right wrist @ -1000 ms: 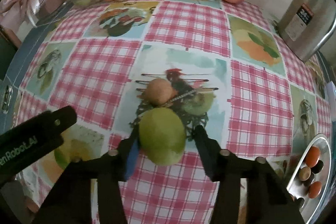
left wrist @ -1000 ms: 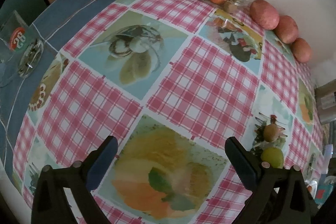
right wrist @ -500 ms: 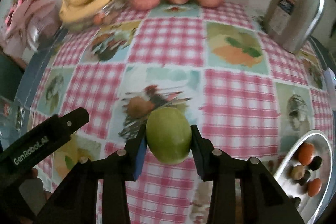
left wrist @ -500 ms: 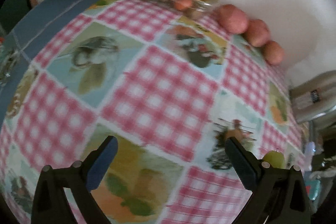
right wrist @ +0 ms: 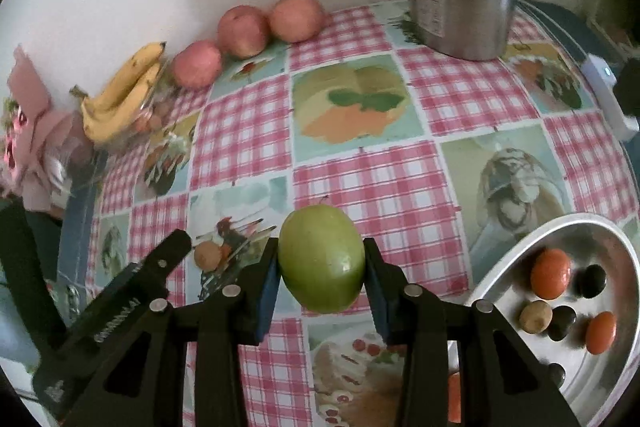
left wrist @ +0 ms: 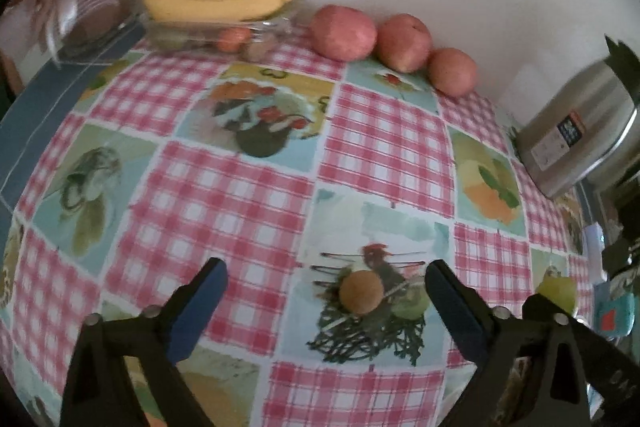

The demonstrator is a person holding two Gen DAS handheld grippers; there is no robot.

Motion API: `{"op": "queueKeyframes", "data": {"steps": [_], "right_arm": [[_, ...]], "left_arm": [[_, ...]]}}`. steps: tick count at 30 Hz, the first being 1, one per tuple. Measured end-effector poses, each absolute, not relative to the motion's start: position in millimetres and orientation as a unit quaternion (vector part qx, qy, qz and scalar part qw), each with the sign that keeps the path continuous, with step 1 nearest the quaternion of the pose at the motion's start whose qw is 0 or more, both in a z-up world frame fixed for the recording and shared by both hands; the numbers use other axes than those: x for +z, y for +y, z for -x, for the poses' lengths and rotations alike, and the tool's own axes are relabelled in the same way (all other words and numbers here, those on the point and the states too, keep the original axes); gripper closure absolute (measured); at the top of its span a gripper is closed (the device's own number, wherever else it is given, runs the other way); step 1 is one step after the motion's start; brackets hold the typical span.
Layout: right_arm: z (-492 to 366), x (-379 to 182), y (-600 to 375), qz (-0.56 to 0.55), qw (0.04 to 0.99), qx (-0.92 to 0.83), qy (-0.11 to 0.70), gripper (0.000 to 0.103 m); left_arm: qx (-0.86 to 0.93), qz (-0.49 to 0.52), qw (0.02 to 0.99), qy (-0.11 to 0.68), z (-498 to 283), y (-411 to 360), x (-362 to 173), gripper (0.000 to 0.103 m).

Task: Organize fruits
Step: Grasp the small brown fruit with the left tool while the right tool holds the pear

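Green apple, firm, smooth, slippery, clamped at its widest middle by the right hand-held gripper; left hand-held gripper wide, empty, just been closing.

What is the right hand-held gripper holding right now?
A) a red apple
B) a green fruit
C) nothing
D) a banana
B: in the right wrist view the right hand-held gripper has both pads pressed against the sides of the green fruit, which is lifted clear of the tablecloth; the bananas and the red apples lie by the wall.
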State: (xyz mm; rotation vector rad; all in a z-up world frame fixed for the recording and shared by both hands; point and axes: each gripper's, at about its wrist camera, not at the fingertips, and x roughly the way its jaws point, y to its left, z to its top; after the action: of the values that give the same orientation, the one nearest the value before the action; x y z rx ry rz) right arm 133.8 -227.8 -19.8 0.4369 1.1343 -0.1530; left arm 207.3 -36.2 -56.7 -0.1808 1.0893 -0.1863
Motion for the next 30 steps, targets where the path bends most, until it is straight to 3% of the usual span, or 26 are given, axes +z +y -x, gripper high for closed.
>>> {"op": "queueKeyframes", "data": {"steps": [15, 30], "right_arm": [[-132, -20, -231, -0.219, 0.815, -0.065, 0.532, 0.062], [-116, -15, -222, -0.214, 0.814, -0.055, 0.537, 0.062]], "left_arm": [[-0.106, 0.078, 0.823, 0.552, -207, -50, -76, 0.075], [-0.11, 0.103, 0.823, 0.547, -187, -40, -38, 0.075]]}}
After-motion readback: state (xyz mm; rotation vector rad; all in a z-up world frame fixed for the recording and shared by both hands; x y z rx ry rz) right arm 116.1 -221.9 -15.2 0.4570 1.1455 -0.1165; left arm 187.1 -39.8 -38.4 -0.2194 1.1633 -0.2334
